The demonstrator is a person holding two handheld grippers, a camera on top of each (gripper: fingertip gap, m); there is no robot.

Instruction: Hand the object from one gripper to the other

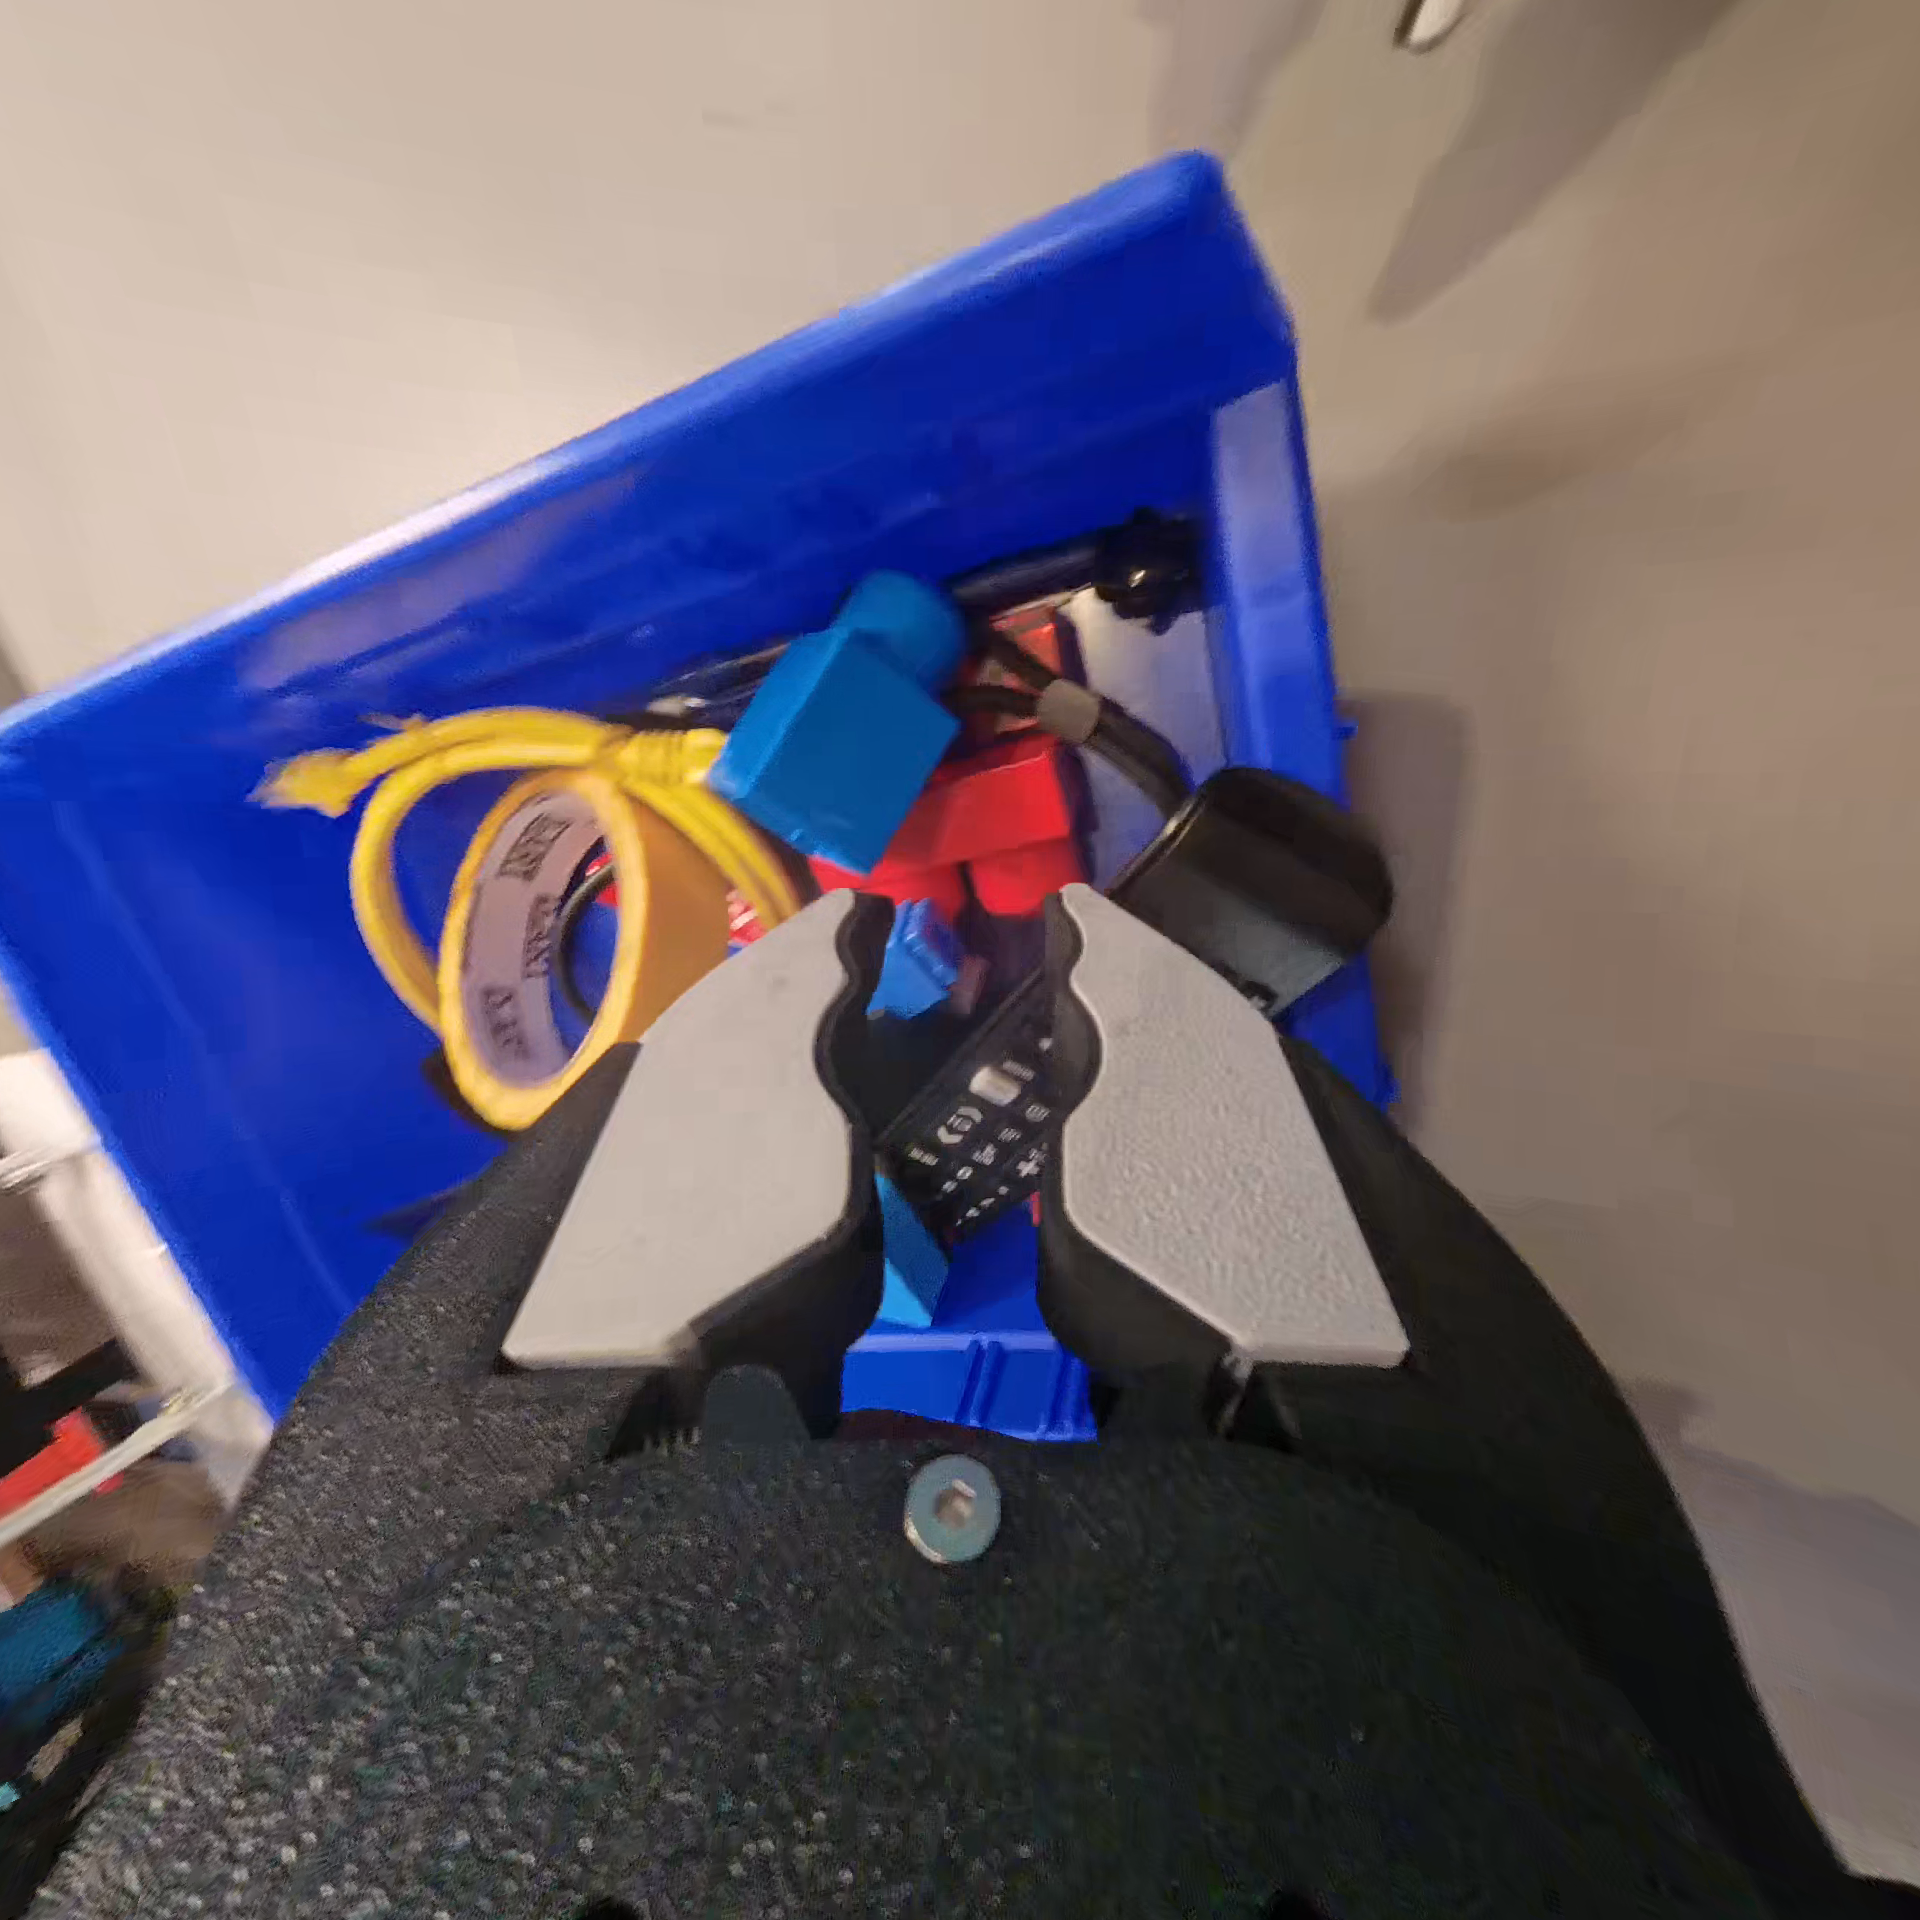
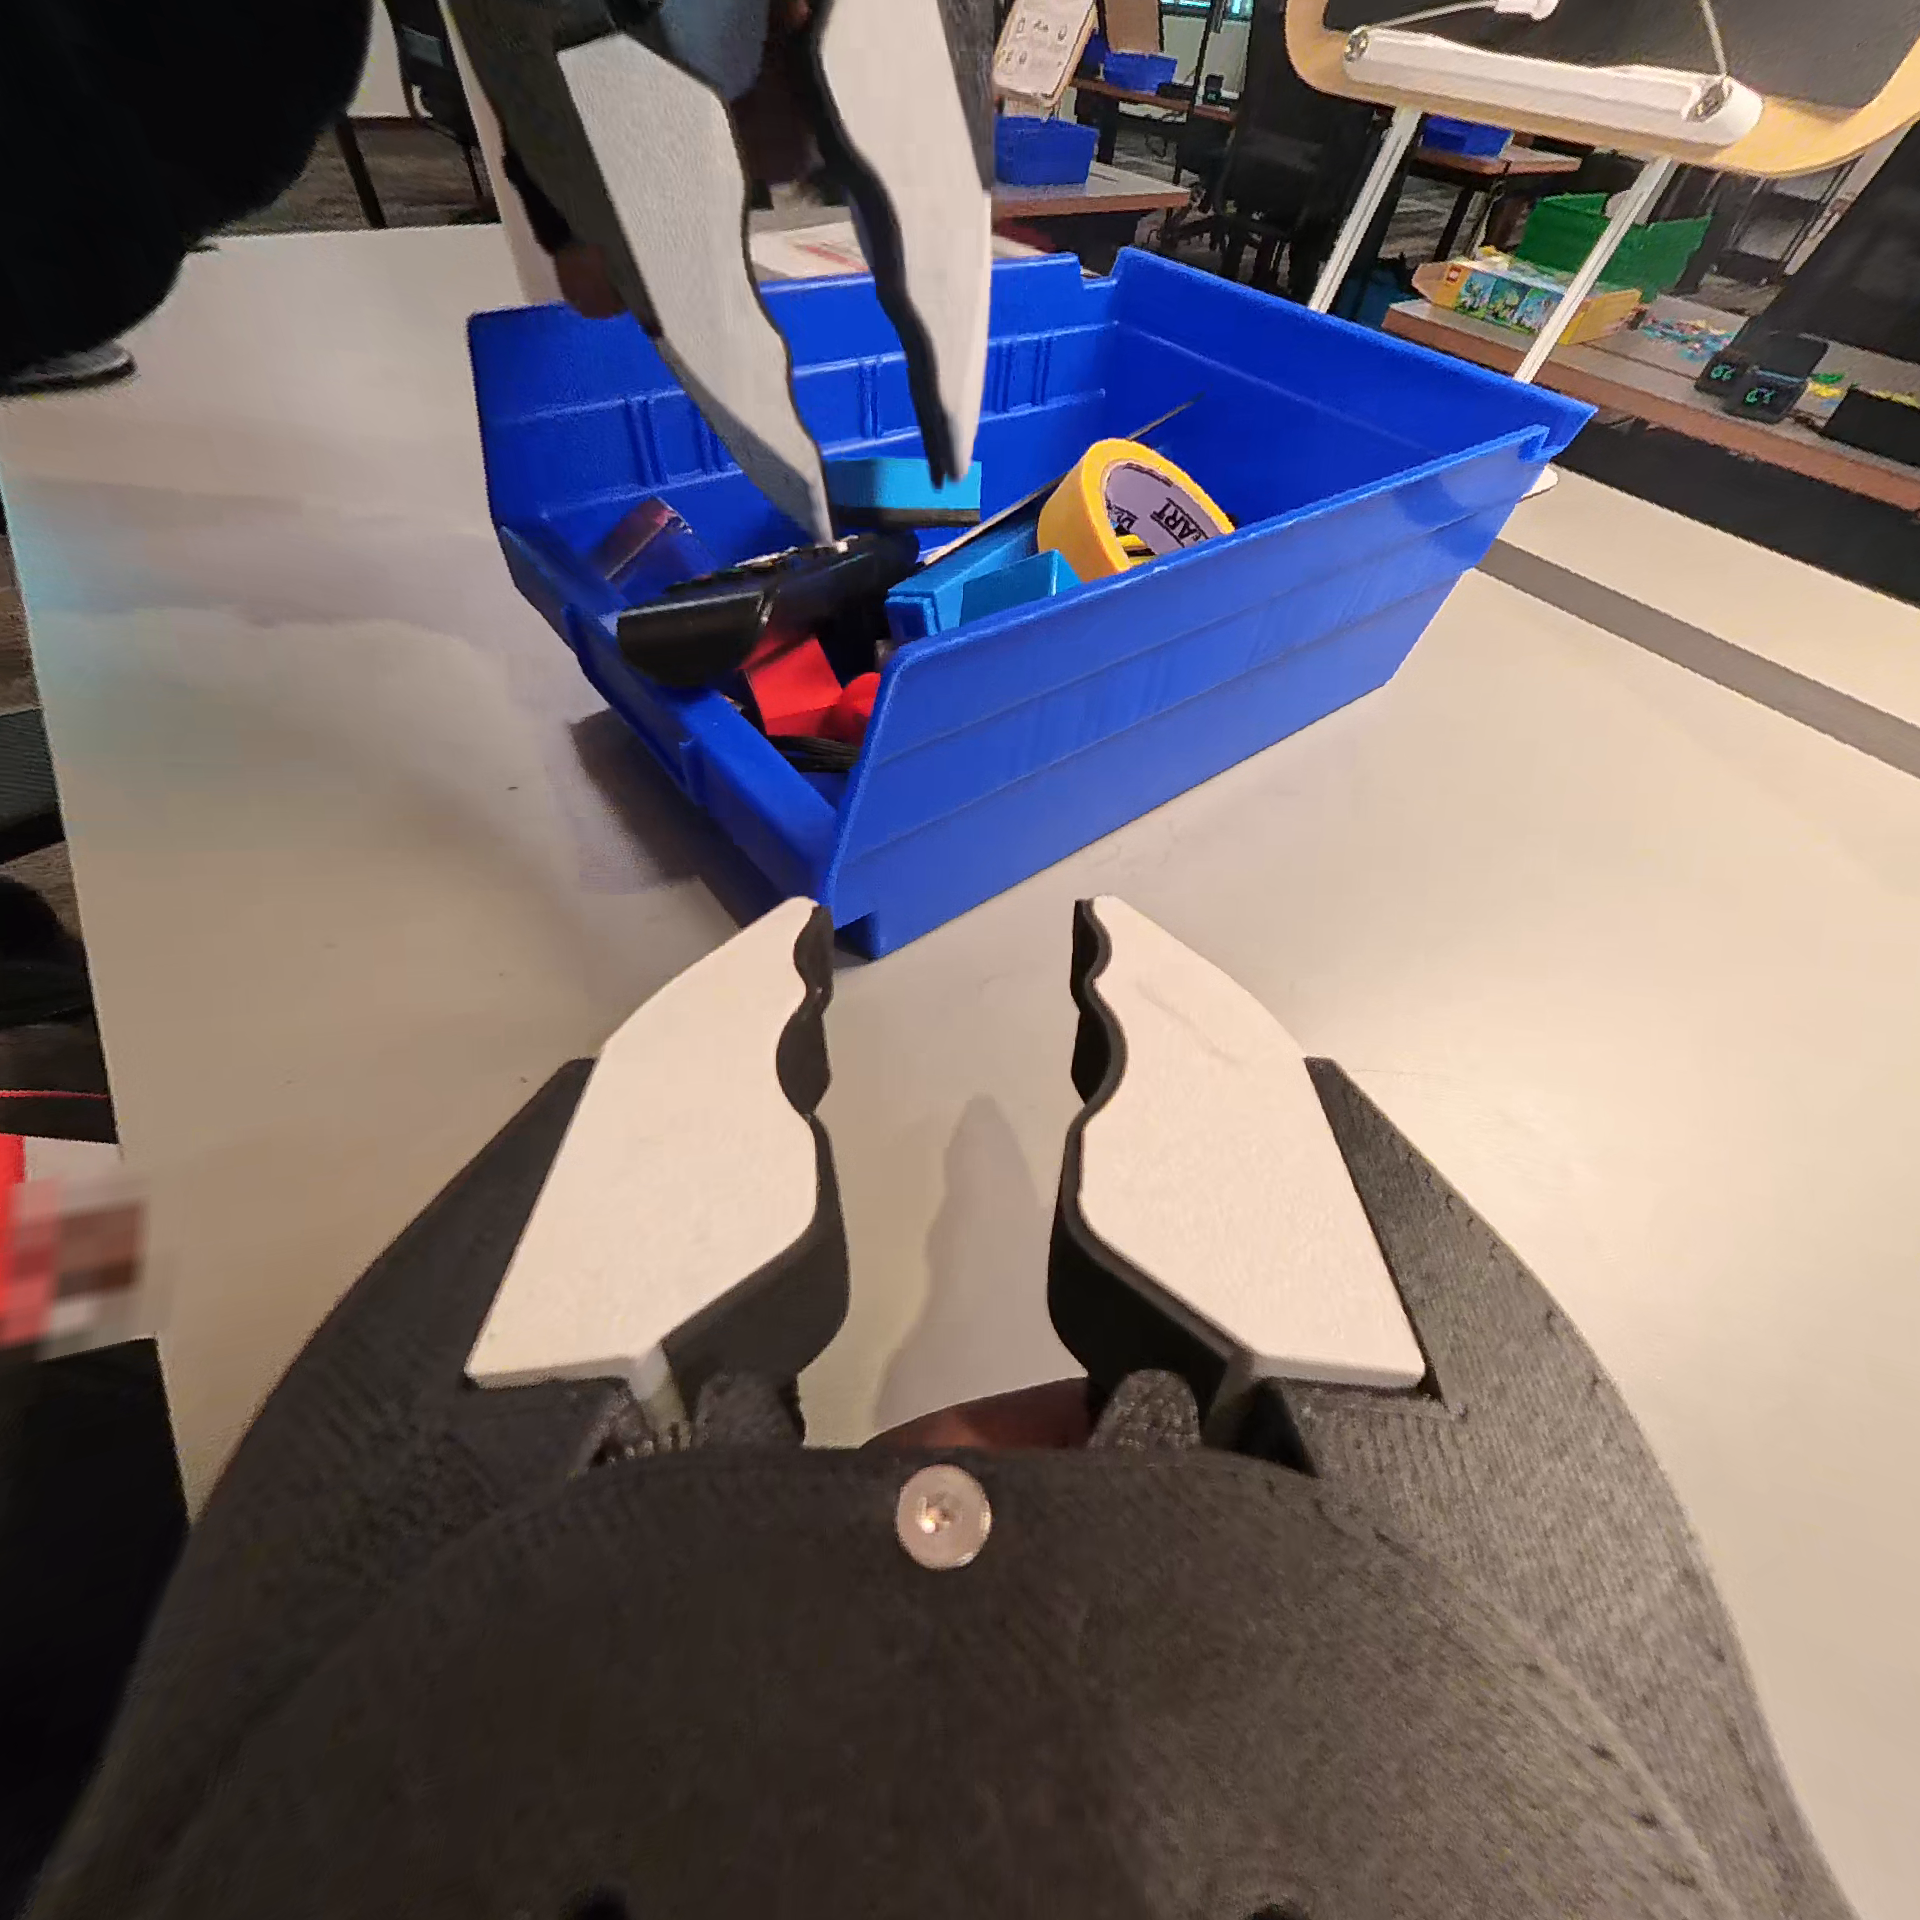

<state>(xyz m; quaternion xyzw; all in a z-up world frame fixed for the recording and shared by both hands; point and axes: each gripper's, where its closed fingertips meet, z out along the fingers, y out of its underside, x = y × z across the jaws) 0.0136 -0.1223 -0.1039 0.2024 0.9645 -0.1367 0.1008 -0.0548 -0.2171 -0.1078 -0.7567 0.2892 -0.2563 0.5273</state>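
Observation:
A blue bin (image 1: 727,499) sits on a white table and holds loose items. My left gripper (image 1: 961,914) is open and reaches down into the bin. Its fingers straddle a black remote control (image 1: 977,1122) that lies among the items. The right wrist view shows the left gripper (image 2: 883,504) from the front, with one fingertip at the remote (image 2: 748,613). My right gripper (image 2: 951,914) is open and empty, low over the table, just short of the near corner of the bin (image 2: 1143,675).
The bin also holds a yellow tape roll (image 2: 1132,509), a yellow cable (image 1: 416,769), blue blocks (image 1: 831,748), red blocks (image 2: 800,686) and a black rounded item (image 1: 1268,883). The white table (image 2: 1455,1039) spreads to the right. Benches with other bins stand behind.

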